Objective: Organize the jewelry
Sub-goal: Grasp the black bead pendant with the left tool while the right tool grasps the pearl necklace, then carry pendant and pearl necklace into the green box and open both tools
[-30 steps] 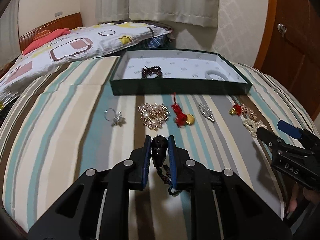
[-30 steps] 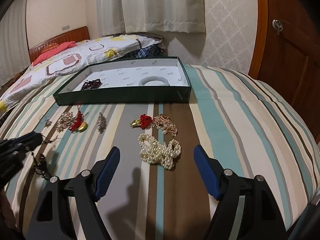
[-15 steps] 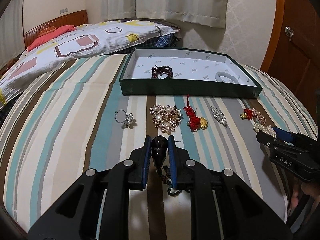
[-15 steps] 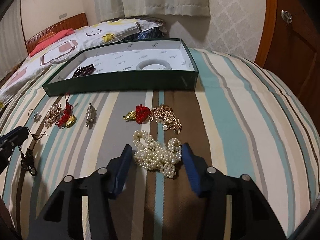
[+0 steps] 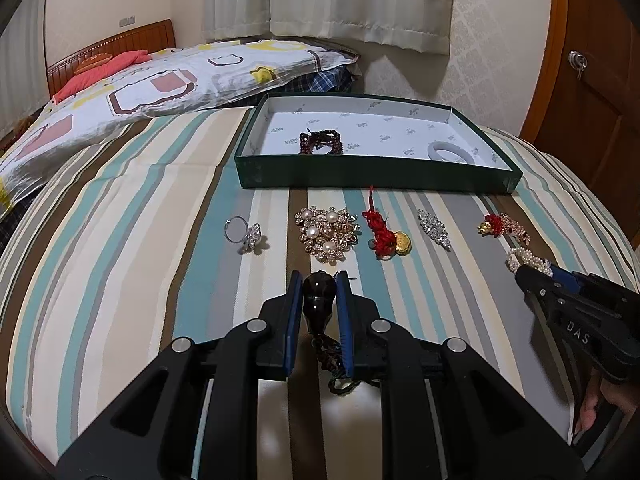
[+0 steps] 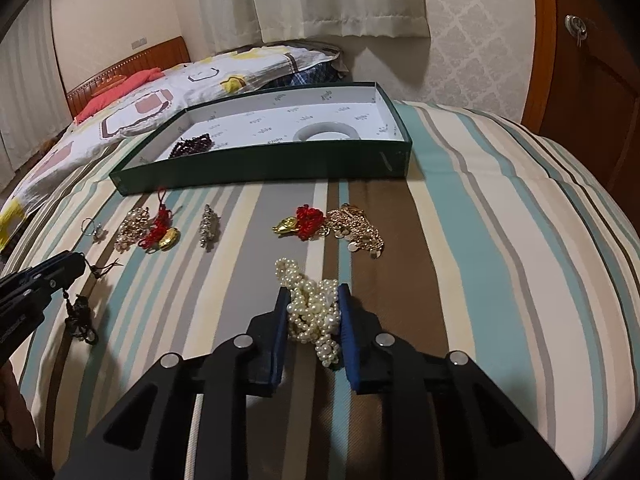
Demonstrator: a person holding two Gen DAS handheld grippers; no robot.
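Behind box wall (image 5: 376, 176), bracelet (image 5: 320, 143) half-hidden

Left claw (image 5: 319, 300) clamping dark pendant (image 5: 318, 294), striped bedspread (image 5: 120, 240)

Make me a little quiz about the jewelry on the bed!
1. True or false: the green box holds a white bangle.
2. How many pieces lie in the box?
3. What is between the jaws of the right gripper: A) ring B) pearls C) brooch?

Key: 1 true. 2 two, the bangle and dark red beads. 3 B; the jaws are closing on them.
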